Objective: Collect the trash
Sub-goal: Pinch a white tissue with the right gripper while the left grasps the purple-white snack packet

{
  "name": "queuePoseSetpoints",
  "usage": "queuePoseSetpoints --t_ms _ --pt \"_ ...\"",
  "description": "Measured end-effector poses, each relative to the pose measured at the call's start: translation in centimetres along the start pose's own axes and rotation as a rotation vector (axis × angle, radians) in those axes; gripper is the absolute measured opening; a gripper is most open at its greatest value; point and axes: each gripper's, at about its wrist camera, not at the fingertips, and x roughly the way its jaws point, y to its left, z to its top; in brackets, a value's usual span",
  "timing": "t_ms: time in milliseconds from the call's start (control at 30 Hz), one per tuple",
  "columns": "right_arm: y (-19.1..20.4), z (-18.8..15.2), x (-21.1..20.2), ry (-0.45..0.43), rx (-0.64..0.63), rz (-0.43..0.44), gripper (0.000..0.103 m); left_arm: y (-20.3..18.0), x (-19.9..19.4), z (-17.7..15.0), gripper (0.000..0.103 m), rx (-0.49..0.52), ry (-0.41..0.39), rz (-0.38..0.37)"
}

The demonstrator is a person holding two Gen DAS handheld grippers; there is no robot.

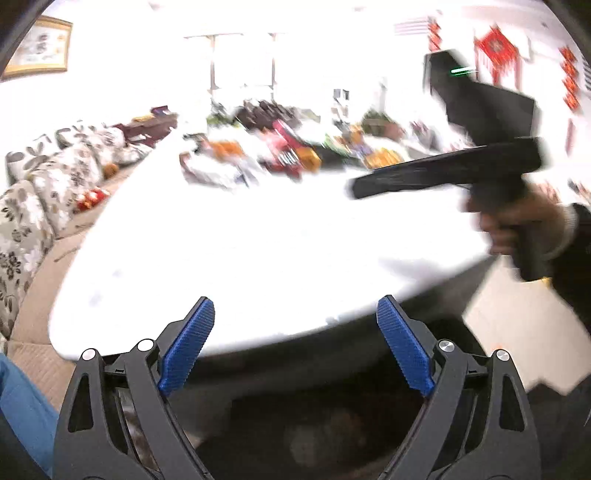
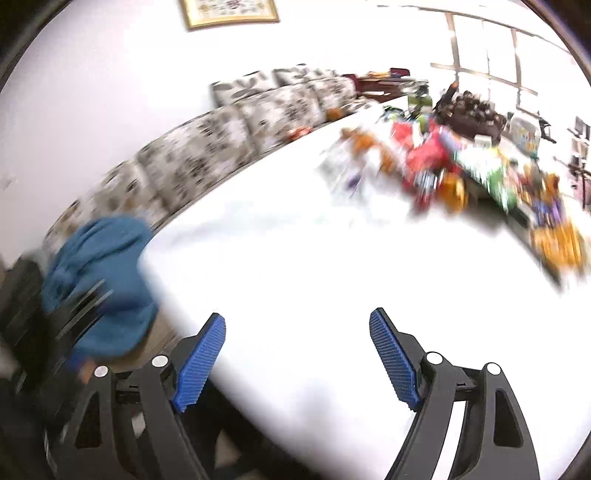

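Trash (image 2: 436, 166), a blurred heap of red, orange and green wrappers and packets, lies along the far side of the white table (image 2: 295, 266), well apart from both grippers. The left gripper (image 1: 295, 314) hangs at the near table edge with its blue-padded fingers (image 1: 188, 343) spread wide and nothing between them; the right gripper (image 2: 297, 330) sits over the bare near part of the tabletop, fingers equally wide and empty. Seen from the left wrist, the right gripper points across the table toward the heap, which suggests a reach is being set up, with jaws opened ready for a loose packet. The tabletop is bright and overexposed. A floral-patterned sofa (image 2: 229, 140) runs along one side under a framed picture (image 2: 231, 11), with windows (image 2: 491, 48) beyond and red hangings (image 1: 495, 51) on a wall.
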Motion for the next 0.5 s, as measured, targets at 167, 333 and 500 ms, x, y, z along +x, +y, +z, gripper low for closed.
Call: queuePoseSetpoints --t_ms 167,333,500 --pt "-3.5 8.5 11.3 0.083 0.071 -0.079 0.064 3.0 1.8 2.1 0.087 -0.143 -0.009 0.022" --pt "-7.1 10.3 17.1 0.163 0.173 -0.12 0.018 5.2 3.2 1.9 0.087 -0.204 0.036 0.058" --pt "-6.9 7.6 9.4 0.051 0.193 0.028 0.0 7.1 5.8 4.2 0.088 -0.219 0.053 0.097"
